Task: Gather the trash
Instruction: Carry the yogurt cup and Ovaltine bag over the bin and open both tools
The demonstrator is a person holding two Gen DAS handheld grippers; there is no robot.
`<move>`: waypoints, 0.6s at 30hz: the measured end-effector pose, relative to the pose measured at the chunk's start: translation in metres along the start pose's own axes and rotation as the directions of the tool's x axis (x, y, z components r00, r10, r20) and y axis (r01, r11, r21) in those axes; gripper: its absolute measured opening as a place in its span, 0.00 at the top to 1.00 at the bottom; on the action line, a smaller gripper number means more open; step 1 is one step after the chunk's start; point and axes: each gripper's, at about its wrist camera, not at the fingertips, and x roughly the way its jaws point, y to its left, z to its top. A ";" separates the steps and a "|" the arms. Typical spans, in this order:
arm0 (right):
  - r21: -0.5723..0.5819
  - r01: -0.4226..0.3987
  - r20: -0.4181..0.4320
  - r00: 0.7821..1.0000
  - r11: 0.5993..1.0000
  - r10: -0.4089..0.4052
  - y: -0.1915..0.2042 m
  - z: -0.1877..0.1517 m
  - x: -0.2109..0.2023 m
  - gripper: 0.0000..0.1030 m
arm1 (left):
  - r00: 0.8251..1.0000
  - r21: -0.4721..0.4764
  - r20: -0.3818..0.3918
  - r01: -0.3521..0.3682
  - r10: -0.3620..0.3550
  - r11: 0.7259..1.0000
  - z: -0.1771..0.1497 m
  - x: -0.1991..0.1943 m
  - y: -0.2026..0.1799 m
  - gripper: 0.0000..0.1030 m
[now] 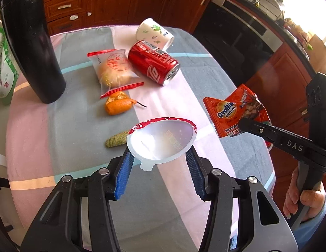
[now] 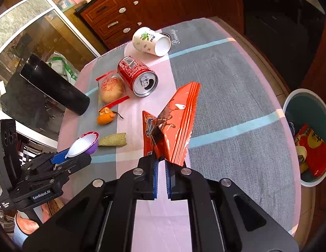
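The orange Ovaltine wrapper (image 2: 173, 126) was off the table, pinched at its lower edge between the nearly closed jaws of the right gripper (image 2: 161, 161), and it hung above the striped tablecloth (image 2: 236, 96). The left gripper (image 1: 159, 157) stood about half open with its blue pads pressed on either side of a small empty plastic cup (image 1: 162, 139), white inside with a red-printed rim, also lifted clear of the cloth. So 2 pieces of trash were in hand but not yet binned.

The bin (image 2: 305, 109) stood on the floor just past the table's edge on the right gripper's side, and it already held some red and yellow packaging, which suggested part of the job was done.

Plenty was left on the table: a red soda can (image 2: 137, 75) on its side, a tipped paper cup (image 2: 151, 42) beyond it, a sealed bag with a bun (image 1: 113, 69) touching the can, a piece of orange peel (image 1: 118, 105) just beside the bag, and a small green rind or sponge-like scrap (image 1: 117, 140) near the held cup. A tall black flask (image 1: 30, 42) stood at the table's far-left side in the left wrist view; whether it counted as trash I could not tell.

My judgement: the task was under halfway, with both held items to drop and about 5 items to collect.
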 end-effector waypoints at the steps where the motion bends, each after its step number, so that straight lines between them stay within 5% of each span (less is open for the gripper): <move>1: 0.004 -0.003 0.007 1.000 1.000 0.003 -0.003 0.000 -0.004 0.95 | 1.000 0.009 -0.002 0.002 -0.002 1.000 0.000 0.000 -0.005 0.50; 18: 0.174 0.037 0.150 0.987 0.984 -0.063 -0.104 -0.006 -0.075 0.95 | 0.998 0.208 -0.049 0.047 -0.037 0.977 0.019 0.029 -0.112 0.50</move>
